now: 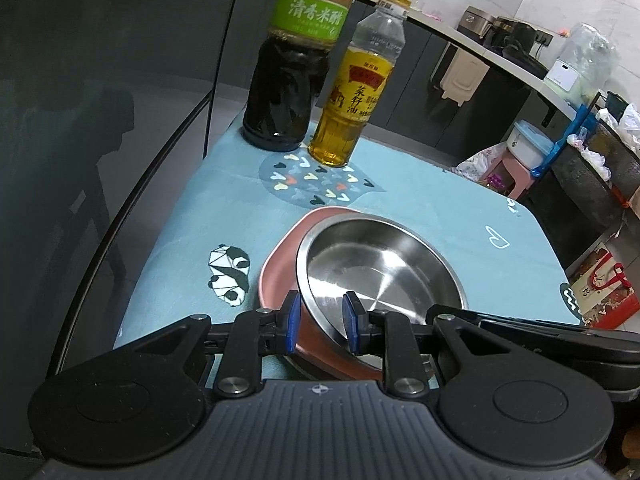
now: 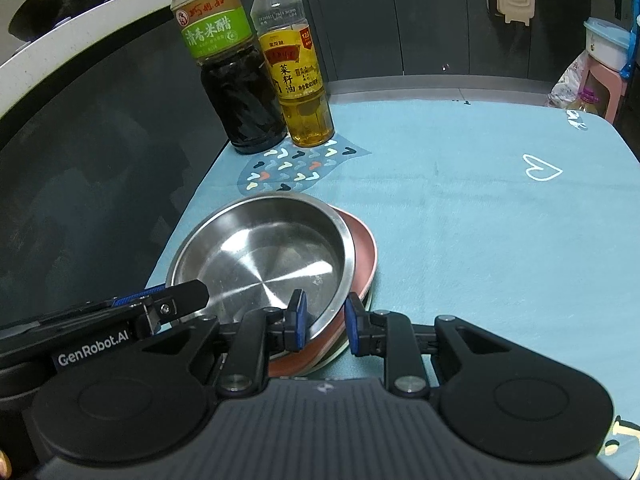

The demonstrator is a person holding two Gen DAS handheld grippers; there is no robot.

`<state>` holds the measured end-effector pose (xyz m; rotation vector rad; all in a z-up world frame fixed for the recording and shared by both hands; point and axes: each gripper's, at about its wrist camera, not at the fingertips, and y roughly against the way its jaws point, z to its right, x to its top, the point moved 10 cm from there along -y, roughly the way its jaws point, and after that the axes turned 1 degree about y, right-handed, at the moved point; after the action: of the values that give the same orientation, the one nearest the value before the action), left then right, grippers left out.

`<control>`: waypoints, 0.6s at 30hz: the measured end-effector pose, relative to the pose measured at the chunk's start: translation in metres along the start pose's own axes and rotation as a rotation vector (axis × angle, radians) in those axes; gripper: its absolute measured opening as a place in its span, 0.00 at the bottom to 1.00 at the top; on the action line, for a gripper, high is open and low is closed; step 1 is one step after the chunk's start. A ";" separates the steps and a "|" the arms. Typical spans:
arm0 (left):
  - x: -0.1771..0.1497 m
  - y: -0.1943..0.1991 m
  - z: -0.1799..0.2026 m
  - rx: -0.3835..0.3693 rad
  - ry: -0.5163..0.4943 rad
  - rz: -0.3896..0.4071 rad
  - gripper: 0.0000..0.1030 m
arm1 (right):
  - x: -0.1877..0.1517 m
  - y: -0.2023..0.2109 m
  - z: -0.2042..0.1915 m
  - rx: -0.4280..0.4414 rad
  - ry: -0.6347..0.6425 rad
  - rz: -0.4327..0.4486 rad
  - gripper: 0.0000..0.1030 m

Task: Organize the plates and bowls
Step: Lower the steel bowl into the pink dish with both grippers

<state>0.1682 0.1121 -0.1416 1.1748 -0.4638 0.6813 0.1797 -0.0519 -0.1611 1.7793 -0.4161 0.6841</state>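
Note:
A steel bowl (image 1: 376,268) sits on a pink plate (image 1: 280,264) on the blue tablecloth. In the right wrist view the steel bowl (image 2: 264,252) rests on the pink plate (image 2: 362,248), with a pale dish edge under them. My left gripper (image 1: 320,320) straddles the near rims of the bowl and plate, one pad (image 1: 294,320) outside and one inside, with a gap showing. My right gripper (image 2: 325,322) straddles the same stack's near right rim, its pads slightly apart from it. The left gripper's finger shows in the right wrist view (image 2: 176,304).
A dark vinegar bottle (image 1: 292,80) and a yellow oil bottle (image 1: 352,100) stand at the cloth's far left corner. The cloth's right part (image 2: 500,240) is bare. Dark cabinets, a counter and floor clutter (image 1: 592,152) lie beyond the table edge.

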 end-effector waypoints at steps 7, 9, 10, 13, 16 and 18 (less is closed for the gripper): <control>0.003 0.005 -0.003 -0.010 0.008 0.018 0.20 | -0.001 0.000 -0.001 -0.008 0.001 0.005 0.20; 0.003 0.006 -0.002 -0.011 0.004 0.020 0.20 | -0.001 0.000 -0.001 -0.016 0.004 0.005 0.20; 0.003 0.006 -0.002 -0.009 0.002 0.020 0.20 | -0.001 0.000 0.000 -0.018 0.002 0.006 0.20; 0.002 0.005 -0.004 -0.006 0.008 0.015 0.20 | 0.000 0.001 0.000 -0.012 -0.004 0.010 0.20; 0.002 0.005 -0.006 0.000 0.017 0.016 0.20 | 0.001 0.004 0.002 -0.017 -0.009 0.016 0.24; 0.003 0.006 -0.008 0.006 0.024 0.018 0.23 | 0.002 0.005 0.005 -0.021 -0.020 0.020 0.33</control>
<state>0.1661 0.1220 -0.1383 1.1680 -0.4525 0.7121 0.1792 -0.0581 -0.1574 1.7654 -0.4531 0.6741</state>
